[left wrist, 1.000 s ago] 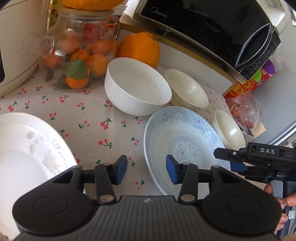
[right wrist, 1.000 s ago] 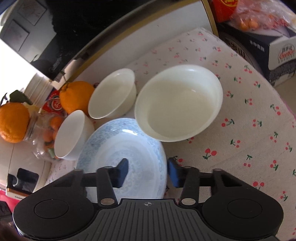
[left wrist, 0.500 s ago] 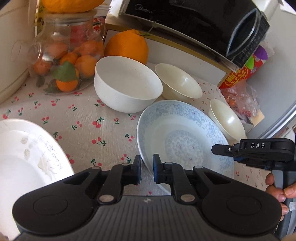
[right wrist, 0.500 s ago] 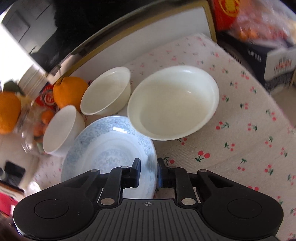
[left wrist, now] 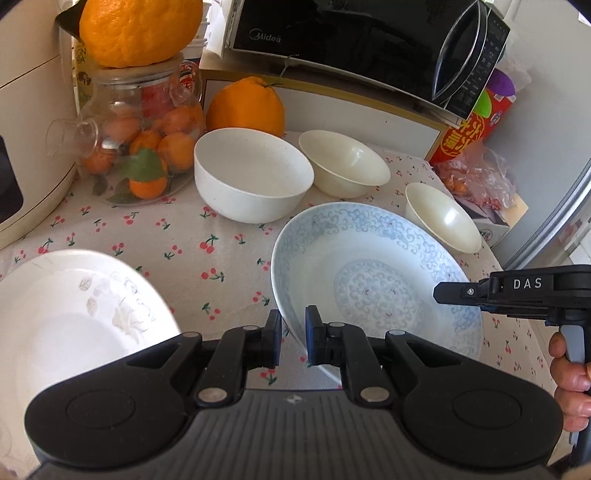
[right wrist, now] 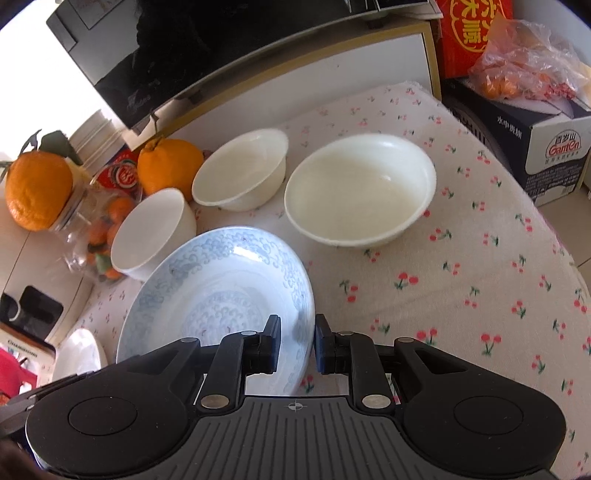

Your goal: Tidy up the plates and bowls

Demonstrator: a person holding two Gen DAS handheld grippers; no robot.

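Note:
A blue-patterned plate (left wrist: 373, 280) (right wrist: 221, 291) lies on the cherry-print tablecloth. My left gripper (left wrist: 293, 334) is shut on its near left rim. My right gripper (right wrist: 297, 343) is shut on the opposite rim, and in the left wrist view its body (left wrist: 517, 290) reaches in from the right with a hand on the grip. A white plate (left wrist: 70, 325) (right wrist: 79, 354) lies to the left. Behind stand a white bowl (left wrist: 251, 173) (right wrist: 151, 229), a cream bowl (left wrist: 343, 162) (right wrist: 243, 170) and a second cream bowl (left wrist: 443, 218) (right wrist: 362, 192).
A glass jar of small oranges (left wrist: 144, 140) topped by a big orange (left wrist: 140, 29), a loose orange (left wrist: 245, 107) and a black microwave (left wrist: 369, 40) line the back. A white appliance (left wrist: 26, 129) stands left. Boxes and a bagged snack (right wrist: 524, 70) sit past the table's right edge.
Both grippers went from open beside the blue-patterned plate to shut on its opposite rims. Both views have rolled a little, and the right one has shifted slightly.

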